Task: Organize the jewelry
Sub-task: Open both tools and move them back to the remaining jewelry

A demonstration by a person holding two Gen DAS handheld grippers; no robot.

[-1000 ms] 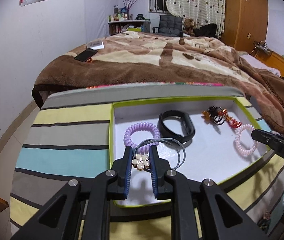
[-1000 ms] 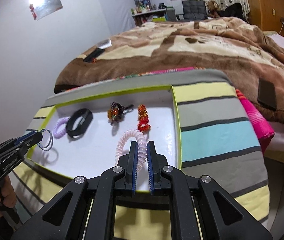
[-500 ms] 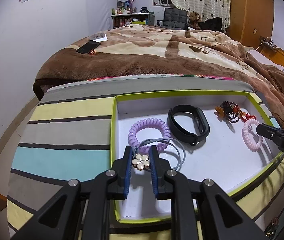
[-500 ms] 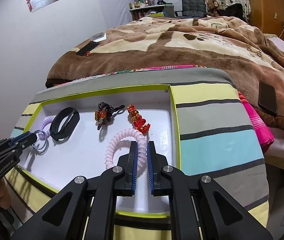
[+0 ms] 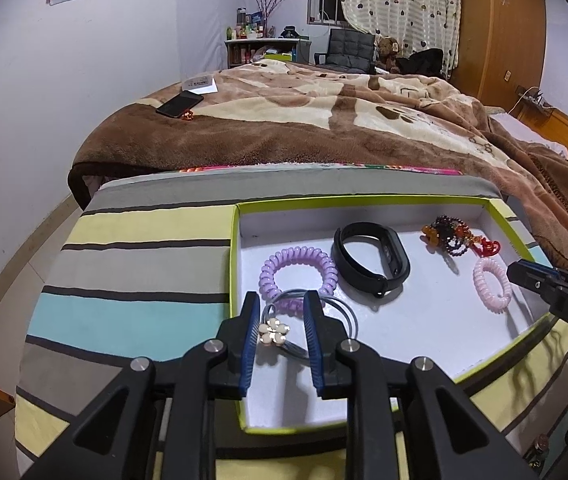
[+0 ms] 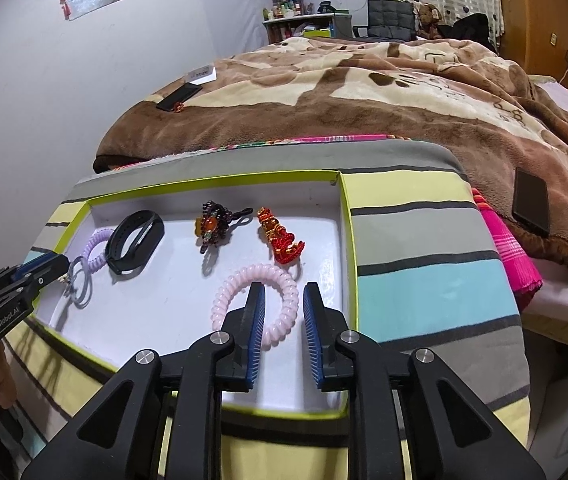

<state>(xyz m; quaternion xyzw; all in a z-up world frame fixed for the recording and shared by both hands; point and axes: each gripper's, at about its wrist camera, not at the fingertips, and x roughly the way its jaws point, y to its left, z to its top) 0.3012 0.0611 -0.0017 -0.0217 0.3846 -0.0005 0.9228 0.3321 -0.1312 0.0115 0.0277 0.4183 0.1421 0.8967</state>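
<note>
My left tool [image 5: 279, 330] gapes around the flower hair tie [image 5: 273, 331], my right tool [image 6: 281, 312] around the pink coil bracelet [image 6: 255, 300], both apparently resting free in the tray [image 5: 364, 200] for sorting.

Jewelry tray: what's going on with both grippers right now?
Both grippers are open over the white tray. The left gripper straddles the grey hair tie with the flower charm, jaws apart. The right gripper has its fingers either side of the pink coil tie, not clamping. The purple coil tie, black band and bead bracelets lie in the tray.
</note>
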